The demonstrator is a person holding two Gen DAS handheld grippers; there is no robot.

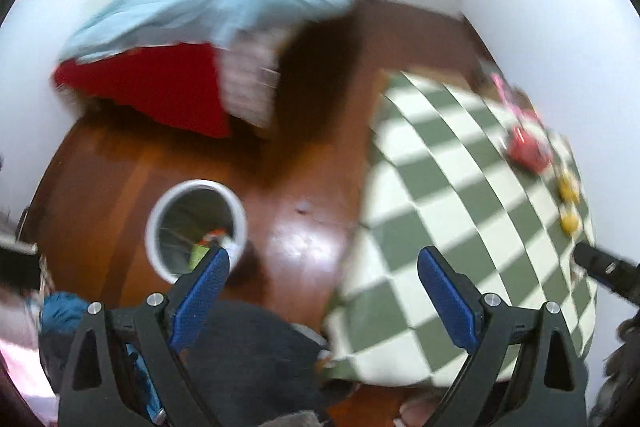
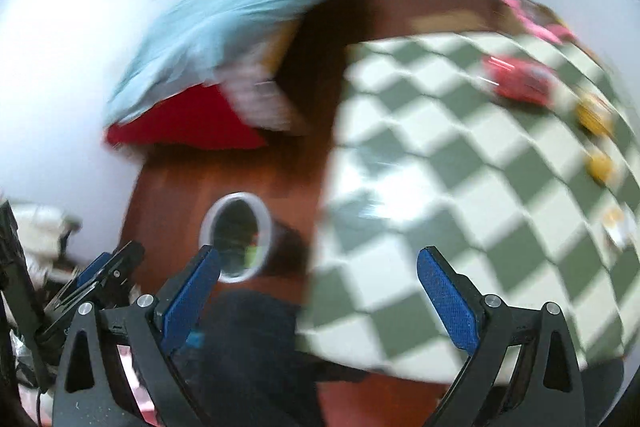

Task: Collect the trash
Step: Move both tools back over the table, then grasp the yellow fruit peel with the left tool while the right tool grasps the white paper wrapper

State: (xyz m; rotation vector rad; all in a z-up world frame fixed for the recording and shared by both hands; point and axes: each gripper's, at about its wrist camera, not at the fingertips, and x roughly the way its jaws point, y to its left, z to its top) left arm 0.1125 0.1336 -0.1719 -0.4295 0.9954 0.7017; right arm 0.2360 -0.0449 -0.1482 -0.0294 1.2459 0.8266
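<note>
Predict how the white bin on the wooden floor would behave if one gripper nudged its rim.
The white bin is probably light: it looks nearly empty, with only a few scraps at the bottom. Standing upright and open-topped on the glossy wooden floor, it would likely slide. A high push on the rim might tip it, and, being round, it could then roll.

The right hand-held gripper [image 2: 318, 279] gapes wide and empty above a white bin [image 2: 237, 237] on the wooden floor [image 2: 168, 195], beside a green-checked tabletop [image 2: 440, 155] with blurred red and yellow items.

A white round bin [image 1: 196, 229] stands upright on the floor, green trash [image 1: 199, 253] inside; a red wrapper [image 1: 528, 147] lies at 2 o'clock.
</note>
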